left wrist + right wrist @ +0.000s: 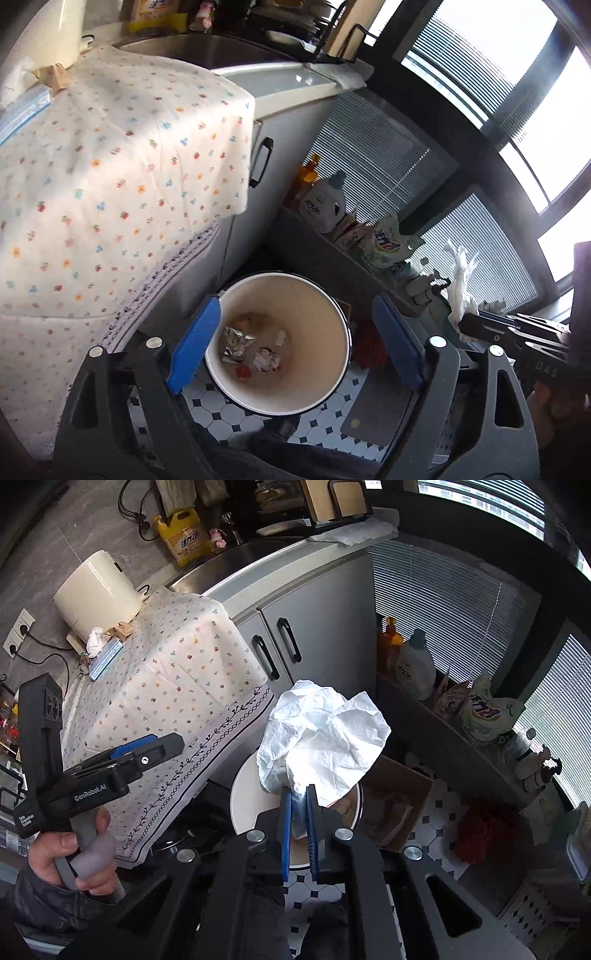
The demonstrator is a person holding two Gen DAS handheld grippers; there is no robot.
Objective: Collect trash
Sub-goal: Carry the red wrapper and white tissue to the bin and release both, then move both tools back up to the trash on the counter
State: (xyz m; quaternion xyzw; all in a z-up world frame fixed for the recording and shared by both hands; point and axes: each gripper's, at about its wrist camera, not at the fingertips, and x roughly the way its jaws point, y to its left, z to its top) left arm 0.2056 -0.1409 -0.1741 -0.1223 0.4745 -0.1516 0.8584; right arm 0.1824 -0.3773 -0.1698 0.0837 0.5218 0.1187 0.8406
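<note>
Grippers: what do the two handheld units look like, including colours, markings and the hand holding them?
Both are black plastic frames with silver bolt heads and blue pads lining the jaws. The left gripper carries white "GenRobot.AI" lettering and a small "Data Collection System" label, with a grey pistol-style handle. The bare hand on that handle comes out of a dark sleeve. The right gripper shows pale "DAS" lettering on its body. No cables show.

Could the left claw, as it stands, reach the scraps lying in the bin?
Probably yes: the left claw is open and empty above the bin, whose mouth is uncovered, with the scraps exposed at the bottom.
</note>
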